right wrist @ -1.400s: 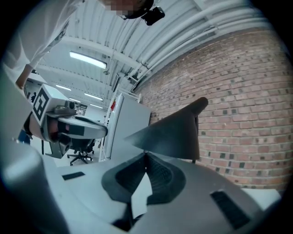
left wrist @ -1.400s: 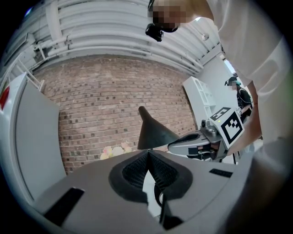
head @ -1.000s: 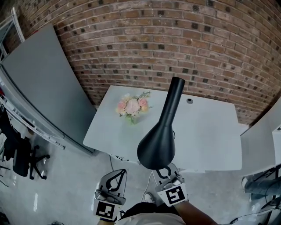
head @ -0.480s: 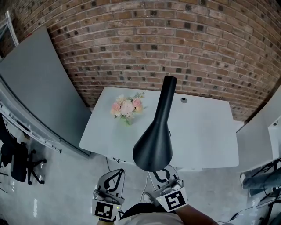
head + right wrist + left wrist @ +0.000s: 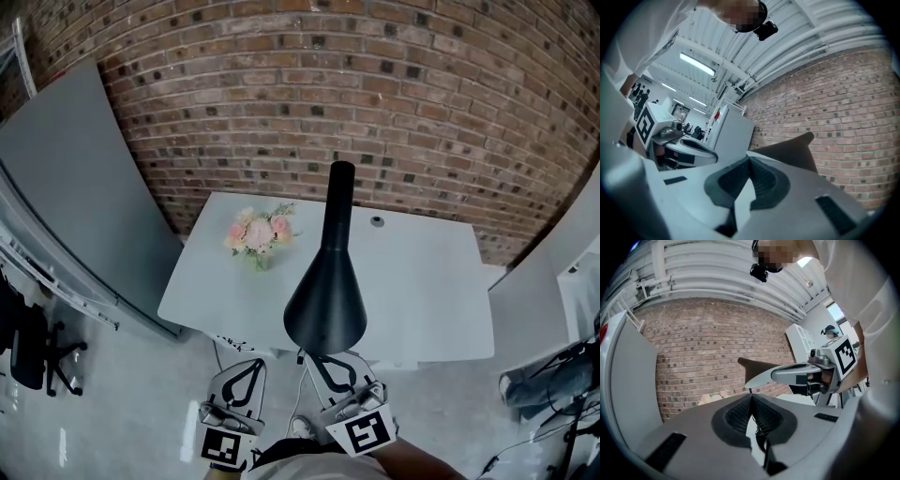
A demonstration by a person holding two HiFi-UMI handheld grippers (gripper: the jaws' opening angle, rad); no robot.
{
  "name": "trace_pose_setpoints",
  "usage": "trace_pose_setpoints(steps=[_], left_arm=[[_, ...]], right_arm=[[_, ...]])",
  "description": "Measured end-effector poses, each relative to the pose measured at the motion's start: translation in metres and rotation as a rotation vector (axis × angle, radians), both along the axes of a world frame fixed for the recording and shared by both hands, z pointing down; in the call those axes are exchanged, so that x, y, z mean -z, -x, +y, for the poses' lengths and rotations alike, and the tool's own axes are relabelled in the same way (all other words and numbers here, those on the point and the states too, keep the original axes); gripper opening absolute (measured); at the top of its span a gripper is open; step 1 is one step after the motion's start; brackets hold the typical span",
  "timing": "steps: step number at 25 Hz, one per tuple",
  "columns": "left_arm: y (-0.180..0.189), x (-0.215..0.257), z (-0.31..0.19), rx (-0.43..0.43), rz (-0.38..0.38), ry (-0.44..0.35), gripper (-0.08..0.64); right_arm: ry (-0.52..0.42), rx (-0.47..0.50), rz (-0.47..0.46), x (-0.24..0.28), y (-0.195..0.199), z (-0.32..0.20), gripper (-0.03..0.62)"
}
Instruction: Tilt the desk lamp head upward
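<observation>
A black desk lamp head (image 5: 325,305) sits raised above the near edge of a white desk (image 5: 431,281), wide end toward the viewer. The right gripper (image 5: 330,367) is just beneath it and the left gripper (image 5: 246,380) off to the side, both clenched on nothing. The head looks already lifted, so the tilt seems mostly done, though whether the right tips touch it is unclear.
</observation>
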State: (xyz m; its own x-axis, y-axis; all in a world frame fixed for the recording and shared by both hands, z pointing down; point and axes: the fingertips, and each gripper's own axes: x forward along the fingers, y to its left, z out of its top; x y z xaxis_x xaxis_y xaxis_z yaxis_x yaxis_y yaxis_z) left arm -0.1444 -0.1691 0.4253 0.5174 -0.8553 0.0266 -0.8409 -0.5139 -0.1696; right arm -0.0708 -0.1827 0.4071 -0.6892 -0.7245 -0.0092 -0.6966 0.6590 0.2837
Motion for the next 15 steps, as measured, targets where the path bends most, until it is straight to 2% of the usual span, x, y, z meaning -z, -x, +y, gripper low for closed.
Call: trace_pose_setpoints(steps=[7,15], left_arm=[[0.0,-0.002,0.005,0.023,0.002,0.023,0.006],[-0.005,-0.001,0.004,0.036,0.001,0.023,0.006]], right_arm=[[0.019,0.013,-0.01,0.0,-0.001,0.008,0.017],[-0.013,0.025,-0.025,0.015,-0.006,0.015,0.017]])
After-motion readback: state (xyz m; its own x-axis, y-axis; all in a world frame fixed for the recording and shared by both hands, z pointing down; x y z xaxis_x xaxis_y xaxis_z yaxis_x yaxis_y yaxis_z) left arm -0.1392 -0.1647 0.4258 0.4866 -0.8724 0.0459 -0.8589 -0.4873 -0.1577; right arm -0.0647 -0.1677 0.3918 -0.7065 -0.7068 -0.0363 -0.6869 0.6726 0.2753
